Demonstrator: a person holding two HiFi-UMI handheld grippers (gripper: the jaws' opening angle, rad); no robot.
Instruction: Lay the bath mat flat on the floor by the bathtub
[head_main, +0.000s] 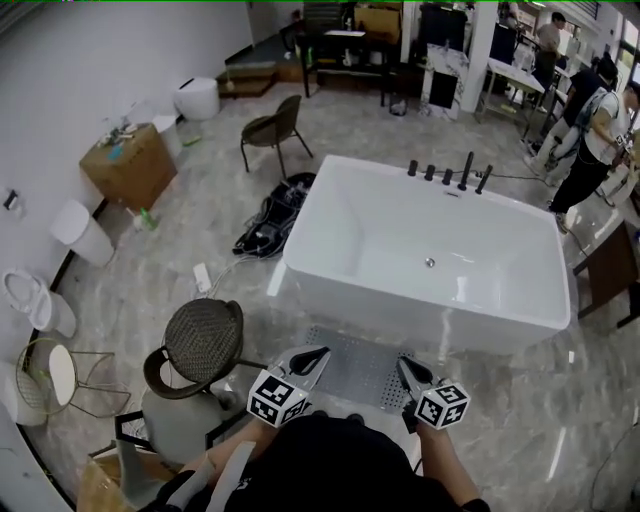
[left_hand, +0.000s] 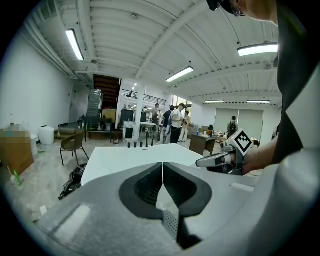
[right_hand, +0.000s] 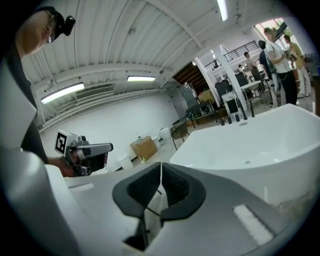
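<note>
The grey perforated bath mat (head_main: 358, 365) lies spread on the marble floor along the near side of the white bathtub (head_main: 420, 305). My left gripper (head_main: 318, 356) hovers over the mat's left edge, jaws shut with nothing between them. My right gripper (head_main: 403, 364) hovers over its right edge, also shut and empty. In the left gripper view the pads meet (left_hand: 162, 165), and a strip of the mat (left_hand: 171, 221) shows through the gap below them. The right gripper view shows its own closed jaws (right_hand: 161, 166) with the tub (right_hand: 260, 135) beyond.
A round wicker chair (head_main: 205, 340) stands just left of the mat. A black bag (head_main: 275, 215) lies by the tub's left end, and a brown chair (head_main: 272, 128) stands beyond it. A wooden cabinet (head_main: 130, 165) sits against the left wall. People (head_main: 600, 130) stand far right.
</note>
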